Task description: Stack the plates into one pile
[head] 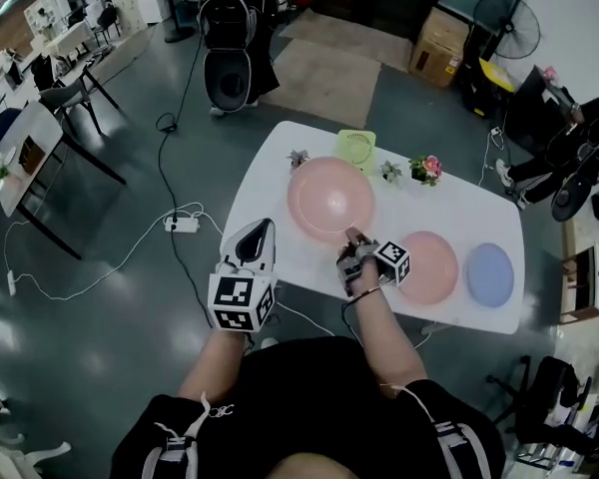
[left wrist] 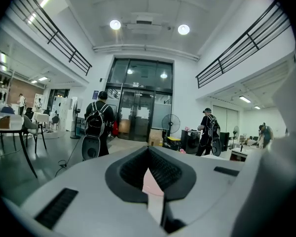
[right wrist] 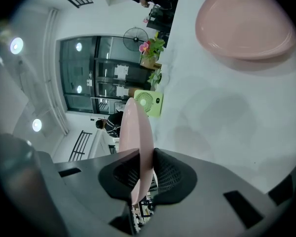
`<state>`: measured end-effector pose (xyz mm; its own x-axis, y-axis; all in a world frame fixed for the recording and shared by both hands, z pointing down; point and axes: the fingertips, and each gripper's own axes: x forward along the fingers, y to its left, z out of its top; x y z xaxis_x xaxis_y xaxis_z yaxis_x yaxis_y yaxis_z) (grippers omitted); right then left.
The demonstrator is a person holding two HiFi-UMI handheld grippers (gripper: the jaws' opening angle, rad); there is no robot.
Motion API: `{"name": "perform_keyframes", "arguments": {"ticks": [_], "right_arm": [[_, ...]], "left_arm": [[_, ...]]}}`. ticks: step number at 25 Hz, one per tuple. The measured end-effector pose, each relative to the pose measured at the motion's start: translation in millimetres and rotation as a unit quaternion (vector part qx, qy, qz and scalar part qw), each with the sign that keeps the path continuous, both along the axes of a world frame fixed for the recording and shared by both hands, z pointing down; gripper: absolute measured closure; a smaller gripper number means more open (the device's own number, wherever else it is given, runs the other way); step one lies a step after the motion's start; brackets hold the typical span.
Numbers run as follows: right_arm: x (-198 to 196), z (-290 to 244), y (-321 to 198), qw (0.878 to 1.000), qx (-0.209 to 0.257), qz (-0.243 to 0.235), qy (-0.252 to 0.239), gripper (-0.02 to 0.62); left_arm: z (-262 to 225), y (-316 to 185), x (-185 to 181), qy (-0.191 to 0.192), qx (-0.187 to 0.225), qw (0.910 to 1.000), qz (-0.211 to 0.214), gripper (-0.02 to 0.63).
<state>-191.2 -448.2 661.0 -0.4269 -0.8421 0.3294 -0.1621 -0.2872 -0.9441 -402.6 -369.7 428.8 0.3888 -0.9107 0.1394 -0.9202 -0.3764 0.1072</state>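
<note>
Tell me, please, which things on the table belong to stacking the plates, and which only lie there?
Belong to the job: big pink plate, its rim in the right gripper; small pink plate; blue plate.
Only lying there: green fan; pot of pink flowers; two small plants.

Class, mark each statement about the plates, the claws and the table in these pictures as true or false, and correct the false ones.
1. Three plates are in view: a large pink plate, a smaller pink plate and a blue plate. True.
2. The right claw grips the blue plate. False: it is shut on the rim of the large pink plate.
3. The plates are already in one pile. False: they lie side by side, apart from one another.
4. A green fan stands at the far edge of the large pink plate. True.
5. The left claw holds no plate. True.
</note>
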Motion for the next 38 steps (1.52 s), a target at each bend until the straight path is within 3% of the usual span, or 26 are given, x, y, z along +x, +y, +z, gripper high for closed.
{"name": "perform_keyframes", "arguments": {"ticks": [5, 11, 24, 30, 38], "right_arm": [[32.2, -15.6, 8.8, 0.999, 0.019, 0.026, 0.017, 0.523], [92.2, -27.2, 34.6, 0.995, 0.027, 0.088, 0.027, 0.523], [247.2, -15.3, 128.2, 0.97, -0.006, 0.236, 0.051, 0.52], [289.8, 2.5, 149.8, 0.961, -0.028, 0.27, 0.048, 0.517], [317.7, 36.0, 167.1, 0.955, -0.065, 0.285, 0.044, 0.512]], "left_arm": [[6.0, -7.4, 23.2, 0.008, -0.006, 0.9995, 0.03, 0.595], [4.7, -10.1, 74.5, 0.006, -0.005, 0.9957, 0.092, 0.595], [10.1, 4.8, 219.9, 0.012, -0.015, 0.9723, 0.233, 0.595], [15.2, 7.9, 266.9, 0.007, -0.019, 0.9649, 0.262, 0.595], [17.3, 8.5, 303.5, -0.006, -0.019, 0.9606, 0.277, 0.595]]}}
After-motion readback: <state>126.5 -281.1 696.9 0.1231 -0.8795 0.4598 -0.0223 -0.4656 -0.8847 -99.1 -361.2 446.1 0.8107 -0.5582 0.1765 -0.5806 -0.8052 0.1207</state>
